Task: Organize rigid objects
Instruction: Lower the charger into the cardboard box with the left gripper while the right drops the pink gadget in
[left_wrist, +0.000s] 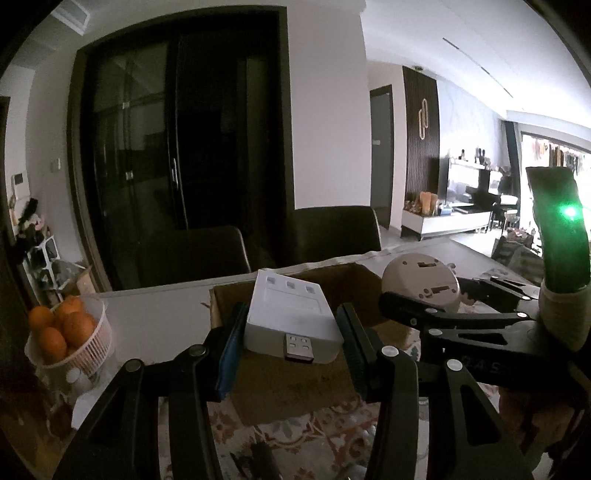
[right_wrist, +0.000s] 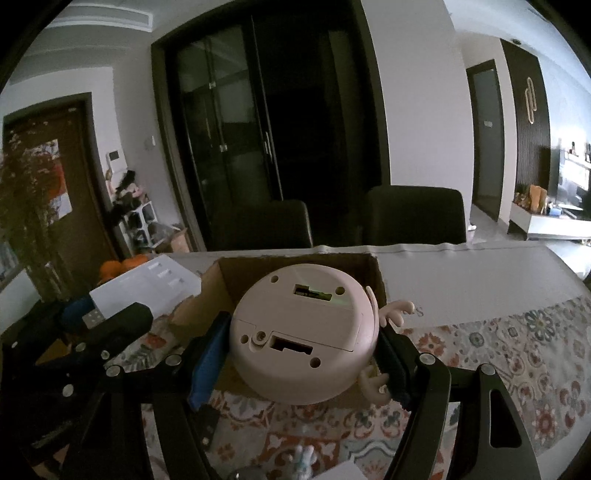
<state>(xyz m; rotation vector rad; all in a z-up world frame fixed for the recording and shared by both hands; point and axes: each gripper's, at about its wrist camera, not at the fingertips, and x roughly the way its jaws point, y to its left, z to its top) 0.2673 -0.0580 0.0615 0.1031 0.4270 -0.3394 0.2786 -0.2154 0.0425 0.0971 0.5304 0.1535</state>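
My left gripper (left_wrist: 291, 343) is shut on a white charger box with a USB plug (left_wrist: 291, 321), held above the open cardboard box (left_wrist: 280, 387). My right gripper (right_wrist: 301, 354) is shut on a round pink clock with antler-shaped feet (right_wrist: 303, 332), its back side up, held over the same cardboard box (right_wrist: 221, 280). In the left wrist view the clock (left_wrist: 421, 284) and the right gripper show at the right. In the right wrist view the charger (right_wrist: 147, 288) and the left gripper show at the left.
A white basket of oranges (left_wrist: 66, 332) stands at the table's left. Two dark chairs (right_wrist: 413, 214) stand behind the table. A patterned cloth (right_wrist: 517, 350) covers the near table. Small items lie near the front edge (right_wrist: 303, 458).
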